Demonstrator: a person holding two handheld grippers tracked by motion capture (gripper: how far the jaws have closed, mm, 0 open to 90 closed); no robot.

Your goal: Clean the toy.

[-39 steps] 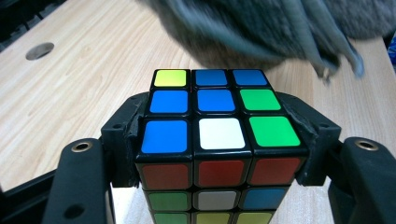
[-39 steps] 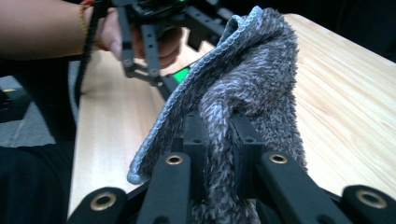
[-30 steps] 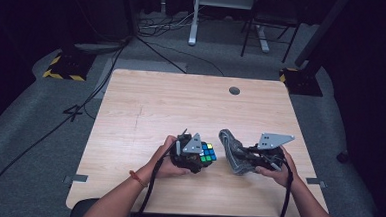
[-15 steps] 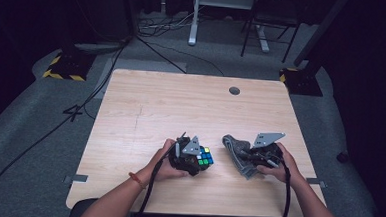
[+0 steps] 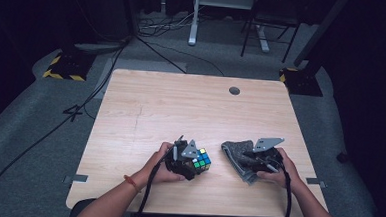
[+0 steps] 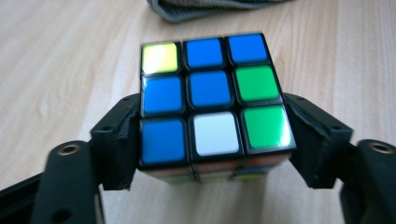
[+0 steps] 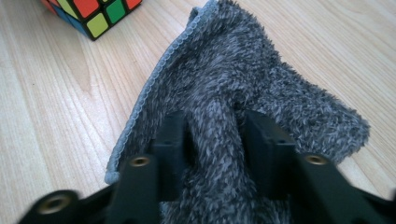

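Grey fluffy cloth point(image 7: 243, 88), one, sits bunched between the right hand-held gripper's point(image 7: 212, 135) just-opening jaws near the counter's point(image 5: 181, 108) front edge; one puzzle cube point(image 6: 212, 100) sits between the left hand-held gripper's point(image 6: 210, 140) jaws, just opening too.

Both forearms reach in over the near table edge, the left gripper point(image 5: 194, 161) and the right gripper point(image 5: 252, 160) held low and facing each other, their jaws having just been opening, each partly apart.

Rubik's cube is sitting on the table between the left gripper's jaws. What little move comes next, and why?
Probably draw the left gripper back off the Rubik's cube. Its jaws have just been opening, and the cube rests on the table between them, seemingly let go.
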